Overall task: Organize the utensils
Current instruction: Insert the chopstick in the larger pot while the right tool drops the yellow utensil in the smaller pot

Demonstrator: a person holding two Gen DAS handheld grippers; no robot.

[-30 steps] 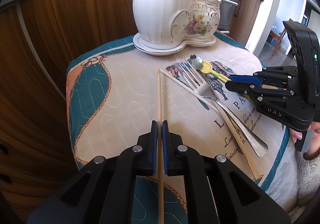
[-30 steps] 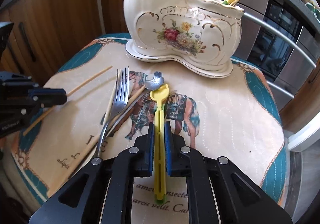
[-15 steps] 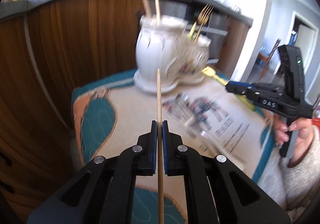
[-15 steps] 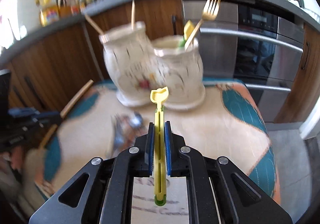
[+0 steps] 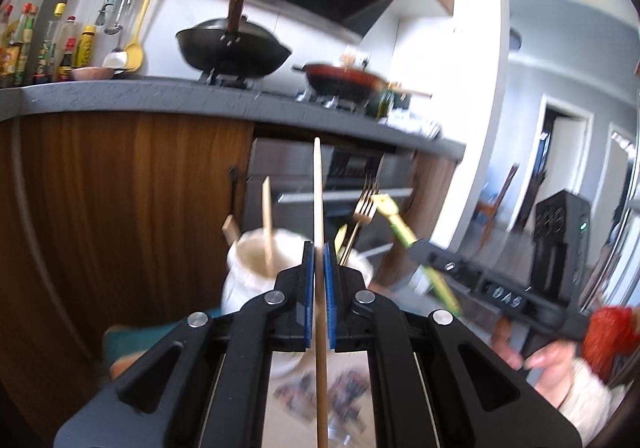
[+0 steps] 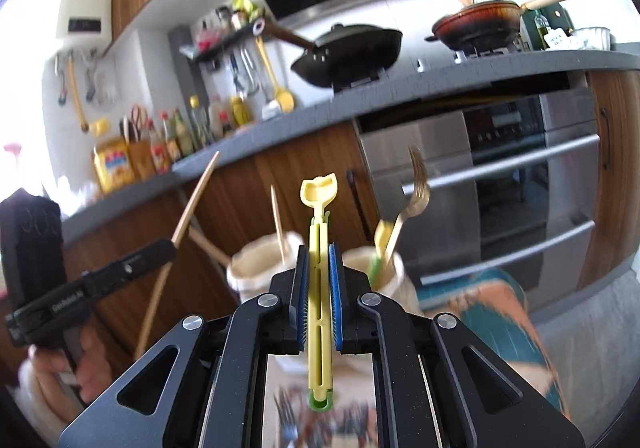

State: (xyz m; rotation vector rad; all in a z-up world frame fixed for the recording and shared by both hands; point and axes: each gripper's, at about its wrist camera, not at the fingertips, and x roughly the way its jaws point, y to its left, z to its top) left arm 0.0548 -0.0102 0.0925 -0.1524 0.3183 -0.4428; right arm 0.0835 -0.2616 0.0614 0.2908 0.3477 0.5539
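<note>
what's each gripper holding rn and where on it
Left gripper: a wooden chopstick, pinched partway along its shaft. Right gripper: a yellow plastic utensil, gripped along its slotted handle.

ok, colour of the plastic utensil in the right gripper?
Pale yellow plastic utensil with a green end; right wrist view.

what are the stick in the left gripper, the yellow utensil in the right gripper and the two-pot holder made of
Chopstick: looks like pale bamboo or wood, matte and uncoated, with an even tan colour.
Yellow utensil: likely moulded plastic, with a uniform matte yellow, slotted handle and green end.
Utensil holder: probably glazed ceramic, cream-white with thick rims, though blur hides detail here.
</note>
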